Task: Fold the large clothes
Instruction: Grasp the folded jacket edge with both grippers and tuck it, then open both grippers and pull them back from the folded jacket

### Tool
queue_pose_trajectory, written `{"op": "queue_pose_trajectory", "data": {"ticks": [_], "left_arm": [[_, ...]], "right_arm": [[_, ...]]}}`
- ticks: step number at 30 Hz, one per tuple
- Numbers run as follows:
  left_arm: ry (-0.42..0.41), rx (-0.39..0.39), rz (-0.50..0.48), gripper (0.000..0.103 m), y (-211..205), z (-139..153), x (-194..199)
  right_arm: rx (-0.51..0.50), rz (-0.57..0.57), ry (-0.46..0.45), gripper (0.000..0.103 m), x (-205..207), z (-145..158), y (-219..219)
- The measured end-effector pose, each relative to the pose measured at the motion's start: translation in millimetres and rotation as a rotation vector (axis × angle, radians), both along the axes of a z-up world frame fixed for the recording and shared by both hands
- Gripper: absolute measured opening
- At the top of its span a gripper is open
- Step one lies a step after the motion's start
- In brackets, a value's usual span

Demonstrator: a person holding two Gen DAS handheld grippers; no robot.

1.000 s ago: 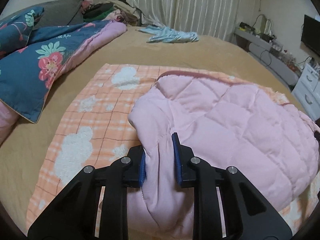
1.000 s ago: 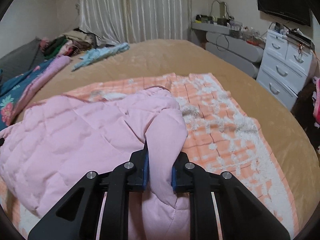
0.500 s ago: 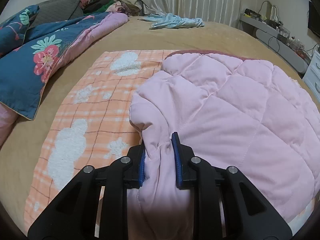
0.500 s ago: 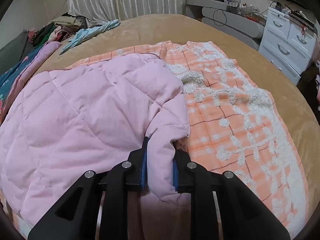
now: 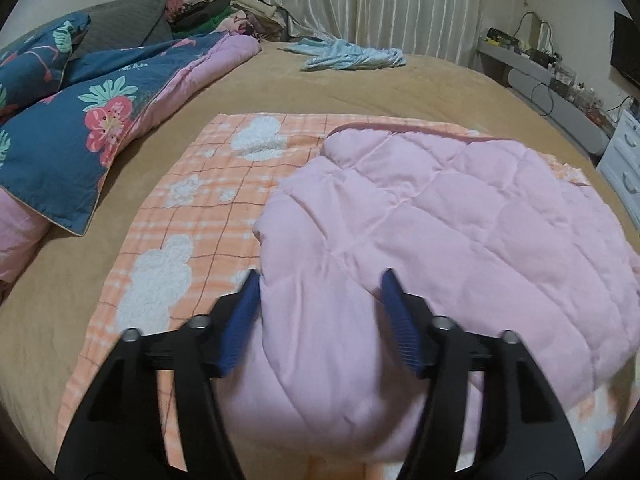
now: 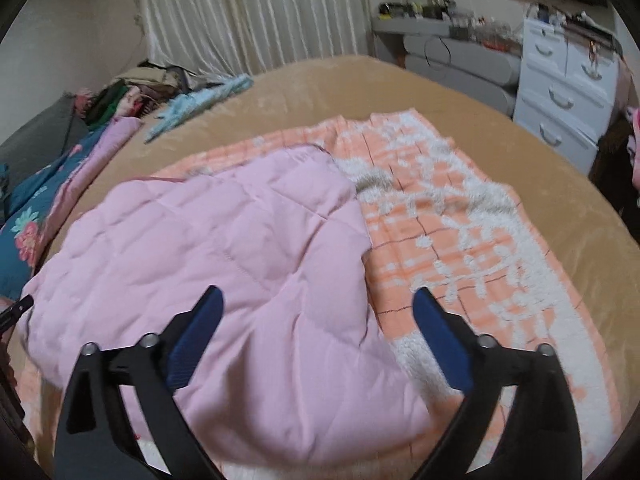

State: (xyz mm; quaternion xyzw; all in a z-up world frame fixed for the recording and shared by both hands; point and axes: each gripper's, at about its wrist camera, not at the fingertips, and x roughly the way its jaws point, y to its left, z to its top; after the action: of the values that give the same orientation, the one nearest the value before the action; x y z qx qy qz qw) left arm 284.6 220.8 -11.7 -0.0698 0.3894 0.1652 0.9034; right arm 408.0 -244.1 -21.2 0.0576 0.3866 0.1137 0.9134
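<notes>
A pink quilted garment (image 5: 460, 220) (image 6: 224, 240) lies folded on an orange checked blanket (image 5: 208, 208) (image 6: 460, 248) with fluffy white patches, spread over the tan bed. My left gripper (image 5: 320, 286) hovers over the garment's near left corner. Its jaws are opening, and the fabric bulges loosely between the blue pads (image 5: 240, 320). My right gripper (image 6: 316, 294) stands over the garment's near right edge. Its jaws are opening wide, well apart from the cloth lying between and below them.
A blue floral quilt (image 5: 80, 128) is bunched along the bed's left side. A light blue garment (image 5: 352, 54) and a pile of clothes (image 5: 224, 12) lie at the far end by the curtain. White drawers (image 6: 568, 92) and a grey shelf (image 6: 460, 56) stand right of the bed.
Both grippers were pinched shut on folds of the pink garment. Both have now spread apart and let go, and the garment's near edge has settled onto the blanket.
</notes>
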Motion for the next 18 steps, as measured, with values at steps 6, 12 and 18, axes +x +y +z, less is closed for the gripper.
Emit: {"op": "queue_pose_trajectory", "data": {"ticks": [6, 12, 18], "left_arm": [[-0.046, -0.020, -0.028, 0.091, -6.7, 22.4, -23.7], [-0.057, -0.011, -0.025, 0.094, -12.0, 33.0, -48.3], [-0.052, -0.014, -0.011, 0.094, -12.8, 33.6, -68.1]], "right_arm": [[0.026, 0.039, -0.043, 0.099, -36.4, 23.2, -5.3], [0.058, 0.037, -0.047, 0.099, -64.5, 32.5, -10.7], [0.072, 0.028, -0.042, 0.099, -83.6, 33.5, -14.3]]}}
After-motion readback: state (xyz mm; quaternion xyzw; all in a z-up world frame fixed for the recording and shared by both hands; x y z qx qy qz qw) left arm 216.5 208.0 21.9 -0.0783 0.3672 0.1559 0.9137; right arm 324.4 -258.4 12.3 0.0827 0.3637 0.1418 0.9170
